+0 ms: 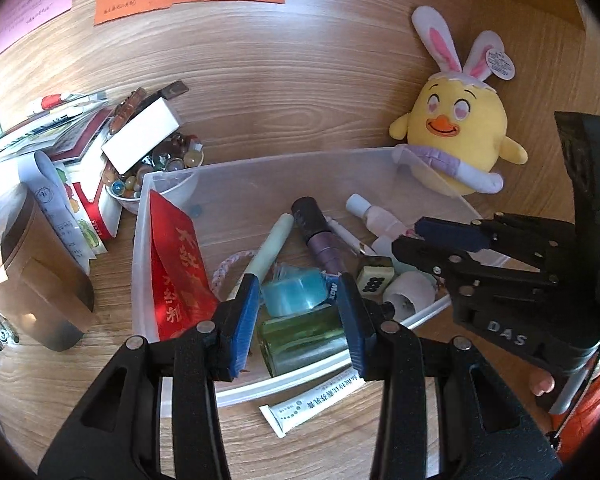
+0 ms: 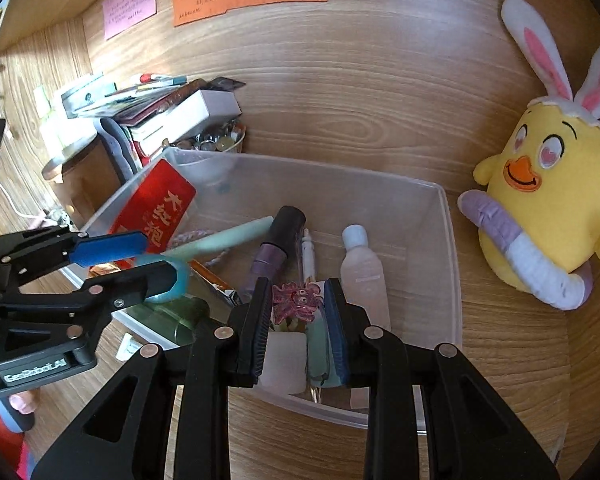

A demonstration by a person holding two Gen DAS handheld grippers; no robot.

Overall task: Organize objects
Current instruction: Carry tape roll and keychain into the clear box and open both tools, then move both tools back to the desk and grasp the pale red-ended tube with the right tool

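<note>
Wooden desk (image 1: 300, 92) carries a clear plastic bin (image 1: 260, 168), with a yellow chick plush (image 1: 456, 136) just outside its far right corner. Left gripper (image 1: 300, 308) over the bin's near edge, clamped on a blue tape roll (image 1: 292, 292). Right gripper (image 2: 298, 312) over the bin's near right corner, gripping a pink hair clip (image 2: 298, 300). Red packet (image 1: 176, 272) leans on the bin's left wall.

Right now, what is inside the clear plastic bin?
The clear plastic bin holds a red packet, a purple tube, a pale bottle, a pale green stick and a mahjong tile. Whatever lies under both grippers stays hidden.
</note>
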